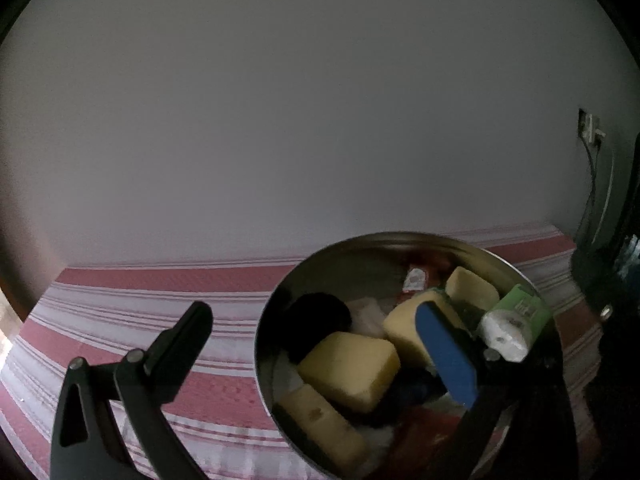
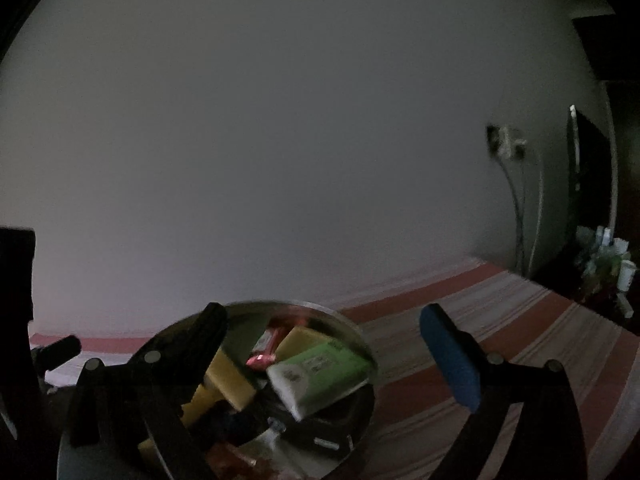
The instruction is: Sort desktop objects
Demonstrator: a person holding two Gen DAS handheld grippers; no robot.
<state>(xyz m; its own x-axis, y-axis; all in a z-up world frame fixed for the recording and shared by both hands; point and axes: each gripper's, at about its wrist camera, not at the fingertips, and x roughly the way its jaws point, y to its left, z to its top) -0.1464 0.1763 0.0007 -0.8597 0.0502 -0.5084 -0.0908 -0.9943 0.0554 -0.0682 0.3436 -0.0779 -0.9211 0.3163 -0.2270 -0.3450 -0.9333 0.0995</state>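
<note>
bowl [image 2: 356, 332]: metal, near left on striped bench [image 2: 520, 320]
green packet [image 2: 320, 376]: tilted inside the bowl
right gripper [image 2: 320, 348]: fingers [image 2: 448, 360] spread wide

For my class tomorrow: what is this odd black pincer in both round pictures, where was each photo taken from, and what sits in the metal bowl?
No robot here: a person holds a two-finger pincer in each hand, with a wide-angle camera on each looking along its fingers. One picture comes from the left gripper, the other from the right gripper. Both stand open and hold nothing. On the red-and-white striped cloth stands a metal bowl filled with yellow sponges, a green-and-white packet, a small red sachet and darker things too dim to name.
</note>
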